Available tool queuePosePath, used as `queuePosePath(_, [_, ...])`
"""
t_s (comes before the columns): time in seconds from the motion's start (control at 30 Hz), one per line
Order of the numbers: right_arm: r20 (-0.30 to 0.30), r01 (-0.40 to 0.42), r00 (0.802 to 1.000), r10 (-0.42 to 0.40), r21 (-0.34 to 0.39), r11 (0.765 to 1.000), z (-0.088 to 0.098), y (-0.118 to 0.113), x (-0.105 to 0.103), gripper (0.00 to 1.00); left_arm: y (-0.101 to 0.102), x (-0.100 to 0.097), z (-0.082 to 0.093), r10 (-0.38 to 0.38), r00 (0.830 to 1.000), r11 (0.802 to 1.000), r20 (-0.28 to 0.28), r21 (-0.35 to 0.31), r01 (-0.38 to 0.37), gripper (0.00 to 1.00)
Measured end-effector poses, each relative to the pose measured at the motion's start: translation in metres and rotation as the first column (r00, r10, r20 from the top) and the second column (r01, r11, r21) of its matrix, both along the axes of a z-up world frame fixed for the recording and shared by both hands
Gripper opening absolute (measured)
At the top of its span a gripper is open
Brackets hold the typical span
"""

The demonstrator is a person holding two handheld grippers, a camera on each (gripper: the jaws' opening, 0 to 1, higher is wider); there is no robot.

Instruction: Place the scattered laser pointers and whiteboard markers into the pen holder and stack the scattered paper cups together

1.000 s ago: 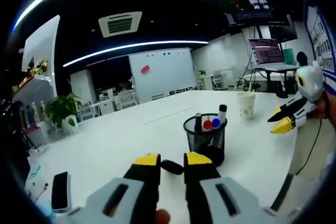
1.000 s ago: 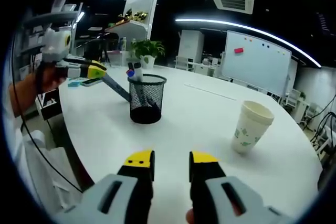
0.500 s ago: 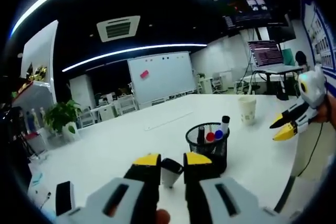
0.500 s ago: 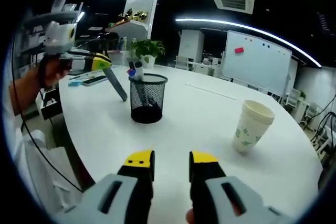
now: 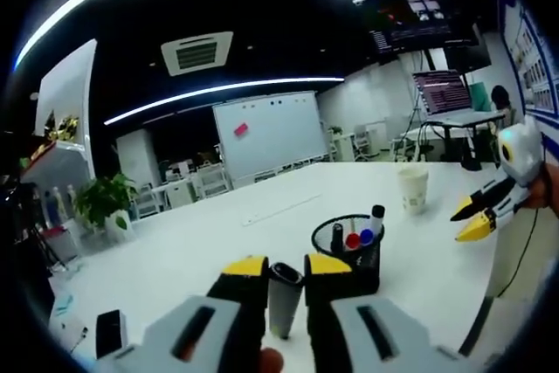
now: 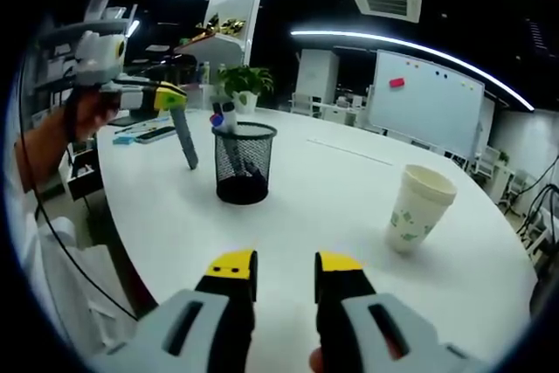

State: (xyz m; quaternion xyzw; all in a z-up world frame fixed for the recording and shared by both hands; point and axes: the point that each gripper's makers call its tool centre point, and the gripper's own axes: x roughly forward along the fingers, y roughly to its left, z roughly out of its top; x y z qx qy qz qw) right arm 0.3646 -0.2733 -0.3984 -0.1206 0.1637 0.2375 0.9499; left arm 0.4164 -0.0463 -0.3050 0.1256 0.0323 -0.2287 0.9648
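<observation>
Holding several markers, the black mesh pen holder (image 5: 349,251) stands near a white paper cup (image 6: 417,209); left gripper (image 5: 286,268) clamps a grey marker (image 5: 282,299), right gripper (image 6: 286,265) slightly parted, empty.

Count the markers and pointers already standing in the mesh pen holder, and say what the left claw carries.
3 show in the pen holder: a black cap, a red one, and a blue-and-black one. More may be hidden. The left claw holds a grey marker.

Your left gripper's (image 5: 276,270) jaws are hiding the marker's (image 5: 281,300) sides; mesh is blurring the pen holder's (image 6: 244,163) contents.
</observation>
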Motion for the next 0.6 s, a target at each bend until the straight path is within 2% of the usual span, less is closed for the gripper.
queuePosePath(0.6, [0.000,-0.010,1.000,0.010,-0.002,1.000,0.0000,0.0025,0.0004,0.27,0.0014,0.0017,0.0016,0.005,1.000,1.000,0.007,0.018,-0.005,0.17])
